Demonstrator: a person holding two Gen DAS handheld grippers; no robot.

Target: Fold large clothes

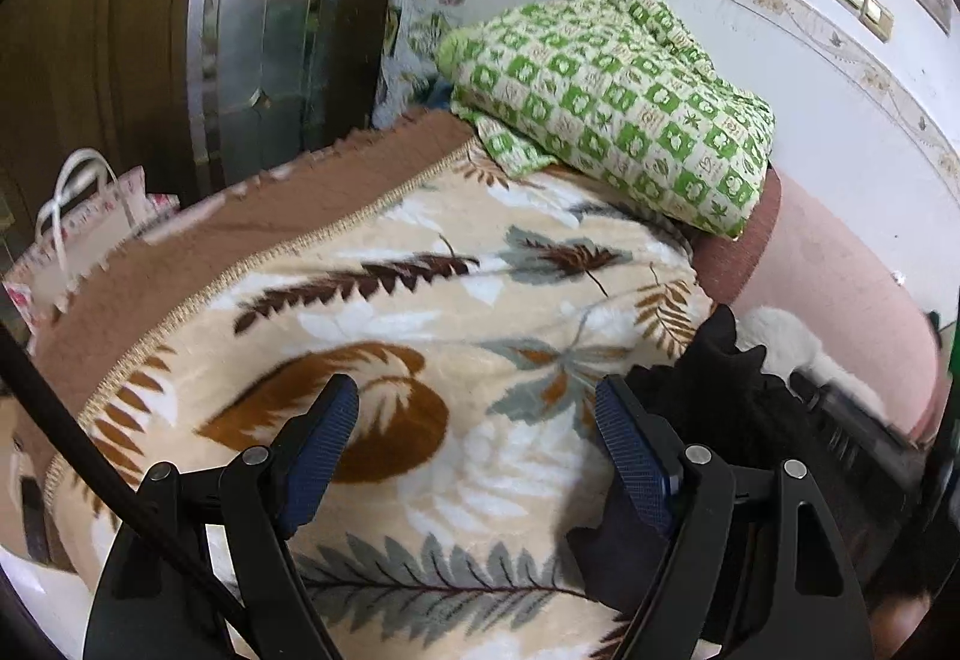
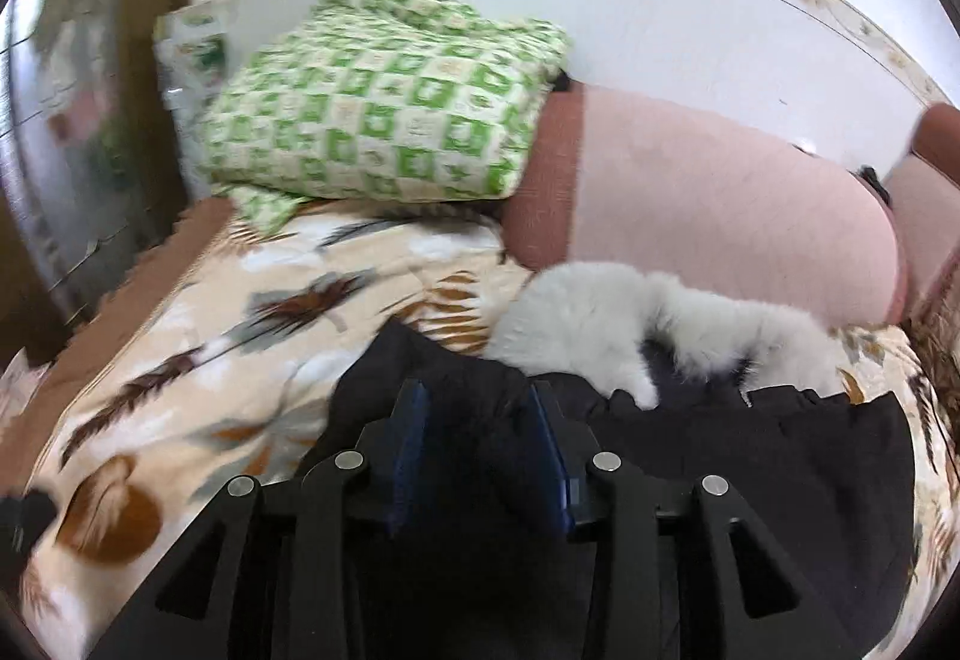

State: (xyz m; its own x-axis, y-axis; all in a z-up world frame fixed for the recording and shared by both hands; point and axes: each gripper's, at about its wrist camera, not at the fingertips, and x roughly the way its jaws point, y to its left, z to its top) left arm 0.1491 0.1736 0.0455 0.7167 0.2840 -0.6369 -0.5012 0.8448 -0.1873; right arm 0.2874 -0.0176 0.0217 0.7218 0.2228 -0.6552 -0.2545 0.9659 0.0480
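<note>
A black coat (image 2: 750, 456) with a white fur collar (image 2: 588, 324) lies on a beige leaf-patterned blanket (image 2: 198, 360). My right gripper (image 2: 477, 420) is shut on a fold of the black coat, which bunches between its blue pads. In the left wrist view the coat (image 1: 714, 402) lies at the right edge of the blanket (image 1: 420, 300). My left gripper (image 1: 477, 408) is open and empty above the blanket, just left of the coat.
A folded green-checked quilt (image 1: 618, 102) sits at the far end, and shows in the right wrist view (image 2: 384, 96). A pink sofa back (image 2: 708, 198) runs behind. A white bag with handles (image 1: 78, 234) stands at the left. A mirrored door (image 1: 270, 30) is behind.
</note>
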